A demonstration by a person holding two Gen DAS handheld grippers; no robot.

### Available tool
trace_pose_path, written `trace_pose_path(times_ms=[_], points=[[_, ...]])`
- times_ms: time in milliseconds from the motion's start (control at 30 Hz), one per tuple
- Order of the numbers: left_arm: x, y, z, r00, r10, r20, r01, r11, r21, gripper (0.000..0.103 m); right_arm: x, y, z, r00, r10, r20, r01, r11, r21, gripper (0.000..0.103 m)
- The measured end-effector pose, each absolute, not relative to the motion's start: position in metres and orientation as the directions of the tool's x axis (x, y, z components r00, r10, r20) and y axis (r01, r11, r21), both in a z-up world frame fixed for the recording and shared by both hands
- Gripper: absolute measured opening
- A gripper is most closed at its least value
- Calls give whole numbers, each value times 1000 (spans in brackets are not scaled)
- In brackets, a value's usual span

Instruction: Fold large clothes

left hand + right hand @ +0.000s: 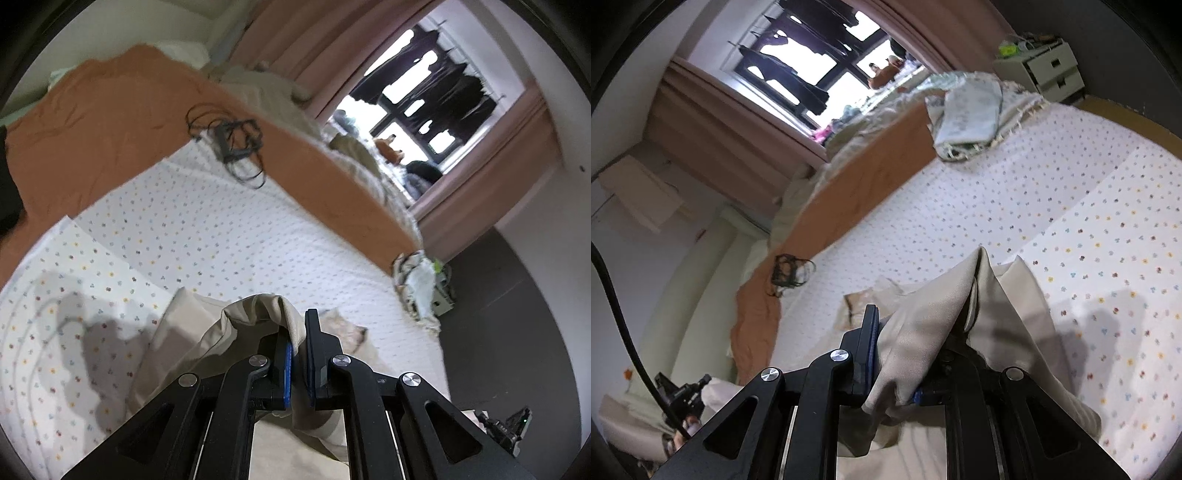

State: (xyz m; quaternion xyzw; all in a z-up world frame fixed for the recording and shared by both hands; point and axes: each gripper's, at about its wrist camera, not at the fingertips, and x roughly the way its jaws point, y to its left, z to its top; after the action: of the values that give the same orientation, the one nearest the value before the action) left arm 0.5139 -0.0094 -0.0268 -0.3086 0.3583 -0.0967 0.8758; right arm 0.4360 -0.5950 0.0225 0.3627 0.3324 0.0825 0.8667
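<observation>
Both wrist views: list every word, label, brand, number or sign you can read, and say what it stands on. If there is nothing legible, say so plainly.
No readable text in either view.
Dotted sheet: a small coloured print only, no letters.
Beige garment: plain, with no label showing.
Drawer unit: the small things on top are too blurred to read.
Bundle at the bed's edge: patterned cloth, blurred, nothing legible.

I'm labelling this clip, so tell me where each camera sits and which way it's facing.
Left wrist: sits on the left gripper, looking along its fingers over the bed toward the window; the fingers pinch beige cloth.
Right wrist: sits on the right gripper, looking over the bed toward the window; the fingers pinch beige cloth.
Shared: bed, window, cable tangle, cloth.
</observation>
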Motion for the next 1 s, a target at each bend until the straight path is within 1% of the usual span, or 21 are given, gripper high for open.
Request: trace_pose_path(times_ms=[333, 400, 433, 467, 500, 533, 567, 633, 700, 867, 1000], points=[[576, -14, -107, 644, -388, -660, -155, 778, -609, 7, 483, -593, -44, 706, 362, -608, 202, 721, 663, 15], [584, -16, -120, 626, -371, -686, -190, 781, -595, 13, 490, -593, -52, 696, 350, -627, 229, 720, 655, 15], [588, -18, -127, 613, -372, -697, -200, 781, -592, 25, 494, -592, -55, 687, 335, -645, 244, 730, 639, 16], [590, -20, -131, 606, -381, -698, -201, 776, -598, 46, 497, -590, -57, 675, 312, -669, 261, 747, 612, 19], [590, -21, -134, 602, -395, -694, -198, 768, -609, 57, 500, -587, -60, 657, 295, -694, 274, 764, 585, 23], [586, -21, -135, 608, -405, -683, -191, 760, -621, 68, 500, -586, -62, 652, 291, -701, 278, 768, 577, 36], [583, -22, -133, 618, -404, -675, -184, 760, -623, 69, 498, -585, -62, 654, 279, -703, 280, 774, 568, 51], [572, -21, -126, 633, -399, -663, -157, 772, -616, 69, 491, -585, -56, 672, 231, -703, 284, 797, 533, 63], [560, -17, -119, 645, -399, -652, -138, 778, -613, 69, 483, -586, -48, 679, 188, -709, 287, 822, 493, 64], [521, -1, -106, 666, -355, -656, -153, 796, -586, 69, 468, -590, -36, 674, 175, -718, 297, 825, 480, 64], [482, 18, -100, 673, -330, -662, -199, 781, -592, 69, 455, -580, -22, 666, 166, -727, 291, 840, 458, 64]])
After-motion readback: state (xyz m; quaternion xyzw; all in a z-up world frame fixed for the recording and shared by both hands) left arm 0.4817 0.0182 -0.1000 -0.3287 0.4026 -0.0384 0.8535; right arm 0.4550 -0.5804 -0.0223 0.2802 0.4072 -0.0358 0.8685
